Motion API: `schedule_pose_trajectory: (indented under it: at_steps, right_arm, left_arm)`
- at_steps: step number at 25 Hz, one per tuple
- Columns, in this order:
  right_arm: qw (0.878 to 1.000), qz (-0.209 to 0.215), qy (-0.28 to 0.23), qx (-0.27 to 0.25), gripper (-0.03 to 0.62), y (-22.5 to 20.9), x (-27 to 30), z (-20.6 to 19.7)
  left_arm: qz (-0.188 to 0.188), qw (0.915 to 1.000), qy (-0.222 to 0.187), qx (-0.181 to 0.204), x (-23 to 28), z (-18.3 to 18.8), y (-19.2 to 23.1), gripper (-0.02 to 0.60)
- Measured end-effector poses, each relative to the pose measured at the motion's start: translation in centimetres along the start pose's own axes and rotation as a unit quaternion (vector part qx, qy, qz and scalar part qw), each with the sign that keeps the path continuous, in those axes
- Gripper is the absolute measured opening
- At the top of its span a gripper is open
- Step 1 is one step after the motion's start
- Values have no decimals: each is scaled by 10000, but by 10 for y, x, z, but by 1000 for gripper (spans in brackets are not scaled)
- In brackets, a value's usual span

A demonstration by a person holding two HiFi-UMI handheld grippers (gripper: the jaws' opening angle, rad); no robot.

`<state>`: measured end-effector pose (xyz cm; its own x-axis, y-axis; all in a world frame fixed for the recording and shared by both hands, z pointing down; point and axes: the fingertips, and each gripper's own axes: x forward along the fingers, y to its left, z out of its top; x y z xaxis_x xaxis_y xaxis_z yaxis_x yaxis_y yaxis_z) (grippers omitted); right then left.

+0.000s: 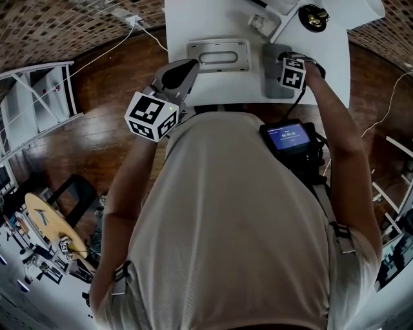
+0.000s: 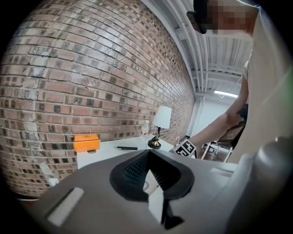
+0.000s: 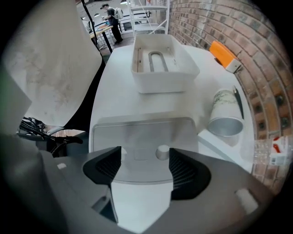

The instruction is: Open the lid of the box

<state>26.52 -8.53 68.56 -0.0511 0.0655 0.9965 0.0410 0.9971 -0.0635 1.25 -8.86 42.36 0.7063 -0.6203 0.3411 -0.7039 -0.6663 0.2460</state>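
Observation:
A white box [image 3: 162, 64] stands uncovered on the white table [image 1: 193, 19], and it also shows in the head view as the box [image 1: 218, 57]. Its flat lid [image 3: 142, 132], with a small round knob [image 3: 162, 152], lies on the table just in front of my right gripper [image 3: 142, 167]. That gripper's jaws stand wide apart with nothing between the pads. In the head view the right gripper [image 1: 284, 69] is to the right of the box. My left gripper [image 1: 184, 64] is raised at the table's near edge, left of the box. The left gripper [image 2: 147, 155] is shut and empty, and it points at the brick wall.
A metal-rimmed cup [image 3: 224, 116] lies on its side right of the lid, with a pen [image 3: 238, 103] beyond it. An orange box [image 3: 223, 55] sits by the brick wall. A lamp [image 1: 313, 16] stands at the table's far right. White shelving [image 1: 35, 103] stands on the floor at the left.

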Motion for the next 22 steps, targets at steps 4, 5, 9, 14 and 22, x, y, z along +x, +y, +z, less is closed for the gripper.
schedule_pose_trajectory:
  at_steps: [4, 5, 9, 14, 22]
  right_arm:
    - [9896, -835, -1126, 313, 224, -22, -62, 30]
    - [9786, -1051, -1692, 513, 160, -27, -88, 45]
    - [9012, -1452, -3918, 1149, 57, -31, -199, 104]
    - [8060, -1257, -5604, 1433, 19, -24, -297, 143]
    - [7225, -942, -6673, 1546, 0, -12, -363, 169]
  left_arm:
    - [3, 10000, -98, 14, -2, 0, 3, 2]
    - [11, 9999, -147, 9, -3, 1, 4, 2]
    - [57, 9993, -369, 2, -5, 13, 6, 2]
    - [92, 9978, -642, 109, -3, 39, 6, 2]
    - [76, 9952, -944, 262, -7, 66, -1, 2]
